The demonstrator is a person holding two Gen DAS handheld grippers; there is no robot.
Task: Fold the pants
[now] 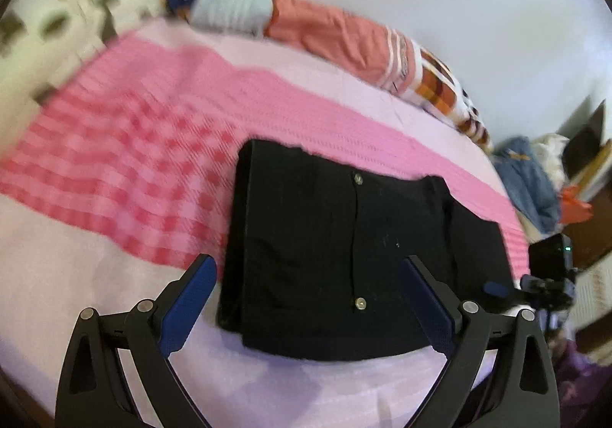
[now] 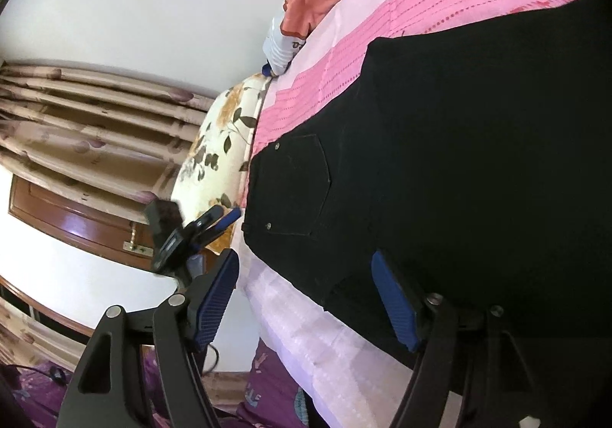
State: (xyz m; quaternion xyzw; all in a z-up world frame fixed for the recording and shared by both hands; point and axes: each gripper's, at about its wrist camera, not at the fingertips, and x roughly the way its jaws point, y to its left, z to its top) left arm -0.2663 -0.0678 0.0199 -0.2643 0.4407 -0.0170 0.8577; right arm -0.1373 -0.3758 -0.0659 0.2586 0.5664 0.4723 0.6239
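The black pants (image 1: 336, 256) lie on the bed (image 1: 76, 275), already gathered into a compact, roughly rectangular stack on the pink checked bedspread (image 1: 153, 145), close to the near edge; two small metal buttons show along a seam on the top layer. The left tongs (image 1: 306, 298) stand wide apart above the near edge of the stack, clamped on nothing — the blue pads frame the cloth without pressing it. The right tongs (image 2: 306, 298) are also apart, one pad hanging over the edge of the bed and the other over dark cloth, with a back pocket (image 2: 294, 183) of the pants just ahead; no fabric is pinched between them. The fold looks near its end, so the step in hand is probably a last fold or a tidy-up of the stack. To do it well, each pair of tongs should come down on an outer corner of the same edge, low enough to catch every layer — not just the top one — and close firmly before lifting. Both sides then ought to travel together, level, so the layers do not slide apart. The thick seams may resist and spring back, so the cloth should be laid down flat and pressed before letting go. Pillows (image 1: 344, 34) along the far wall are well apart and in nobody's way.
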